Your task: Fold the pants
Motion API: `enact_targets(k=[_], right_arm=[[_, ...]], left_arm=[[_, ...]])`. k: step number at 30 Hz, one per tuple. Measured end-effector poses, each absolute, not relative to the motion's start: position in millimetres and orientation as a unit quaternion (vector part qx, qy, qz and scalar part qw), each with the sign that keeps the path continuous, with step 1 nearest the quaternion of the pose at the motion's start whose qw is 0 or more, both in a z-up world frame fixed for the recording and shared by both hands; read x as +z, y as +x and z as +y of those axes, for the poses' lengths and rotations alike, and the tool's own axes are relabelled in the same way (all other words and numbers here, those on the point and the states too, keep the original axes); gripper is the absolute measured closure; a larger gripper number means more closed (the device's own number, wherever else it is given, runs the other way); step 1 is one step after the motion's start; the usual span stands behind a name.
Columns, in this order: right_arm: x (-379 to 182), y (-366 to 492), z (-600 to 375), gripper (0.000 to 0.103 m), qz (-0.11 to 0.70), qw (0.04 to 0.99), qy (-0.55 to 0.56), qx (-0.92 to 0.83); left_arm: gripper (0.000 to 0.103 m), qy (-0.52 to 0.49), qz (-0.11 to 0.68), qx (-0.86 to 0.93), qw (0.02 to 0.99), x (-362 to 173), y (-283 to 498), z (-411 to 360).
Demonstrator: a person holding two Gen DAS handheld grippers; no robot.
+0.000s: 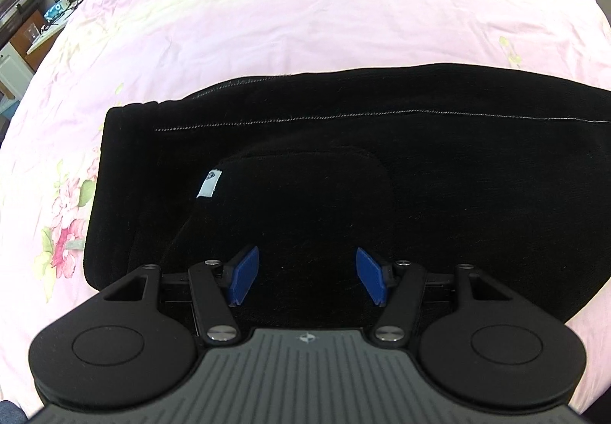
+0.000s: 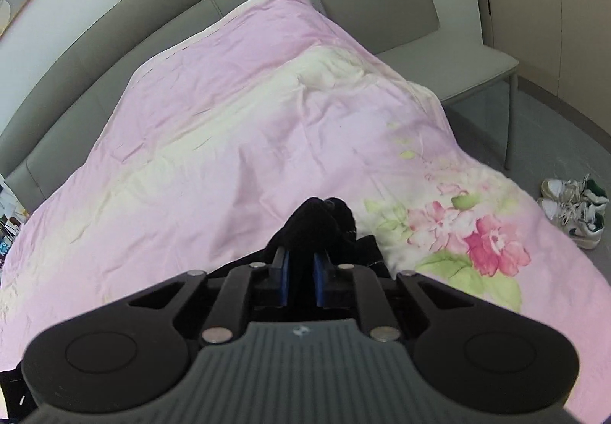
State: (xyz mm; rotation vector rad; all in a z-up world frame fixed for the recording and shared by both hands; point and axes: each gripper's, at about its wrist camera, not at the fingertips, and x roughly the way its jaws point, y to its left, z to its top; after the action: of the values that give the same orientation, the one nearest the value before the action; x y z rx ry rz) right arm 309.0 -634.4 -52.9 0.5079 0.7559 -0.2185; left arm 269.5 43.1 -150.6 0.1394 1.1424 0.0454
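a: where are the pants [image 1: 343, 164] lying?

b: spread across the near part of the bed, on the pink flowered quilt [image 1: 305, 11], running along its near edge. they look already doubled, with a white label [image 1: 209, 184] showing by the waist end, toward the quilt's left edge.

a: and the left gripper [image 1: 307, 277]?

b: it hovers low over the black cloth, its blue pads [image 1: 244, 275] wide apart with nothing between them. likely it waits there to pin or steady the waist end while the other side is carried over.

a: the right gripper [image 2: 299, 280]?

b: its jaws are narrow and clamped on a bunched bit of the pants [image 2: 317, 225], probably the leg end, lifted above the quilt [image 2: 229, 126] toward its right edge. holding it up keeps the cloth from dragging as it is brought across.

a: anything else around?

b: a grey chair [image 2: 401, 11] beside the bed's far corner, and a pair of white sneakers [image 2: 573, 208] on the floor by the right edge.
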Motion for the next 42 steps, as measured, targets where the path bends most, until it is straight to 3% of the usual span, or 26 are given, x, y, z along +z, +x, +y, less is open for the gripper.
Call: enact_targets(k=[9,11,15,26,34,36,38,42], right_arm=[[-145.7,297.9,-652.0,0.096,0.448,0.846,0.234,-0.169],[-145.2,297.9,-650.8,0.095,0.450,0.845,0.232,-0.173],[-126.2,293.1,-628.8,0.076,0.459,0.855,0.178,-0.160],[-120.4,244.5,-480.0,0.076,0.488,0.856,0.172,-0.003],[-135.3,225.9,-366.6,0.061,0.501,0.836,0.204,0.098],[-142.0,219.6,-347.1,0.058,0.504,0.833,0.201,0.109],[-148.4,213.5,-331.9,0.057,0.506,0.837,0.180,0.110],[-158.4,205.2,-316.9,0.057,0.508,0.844,0.138,0.102]], left_arm=[[0.034,0.051,0.546,0.028,0.835,-153.6,261.8,51.4],[0.034,0.037,0.544,0.026,0.838,-151.6,256.6,53.3],[0.035,0.017,0.529,0.001,0.848,-144.6,236.9,44.5],[0.036,0.106,0.511,-0.111,0.846,-169.2,165.1,-39.7],[0.035,0.151,0.472,-0.065,0.866,-230.6,154.4,-84.2],[0.055,0.139,0.453,-0.051,0.879,-227.2,156.0,-84.4],[0.083,0.110,0.443,-0.036,0.889,-215.1,158.9,-76.9],[0.089,0.010,0.441,-0.053,0.896,-175.2,163.5,-49.9]])
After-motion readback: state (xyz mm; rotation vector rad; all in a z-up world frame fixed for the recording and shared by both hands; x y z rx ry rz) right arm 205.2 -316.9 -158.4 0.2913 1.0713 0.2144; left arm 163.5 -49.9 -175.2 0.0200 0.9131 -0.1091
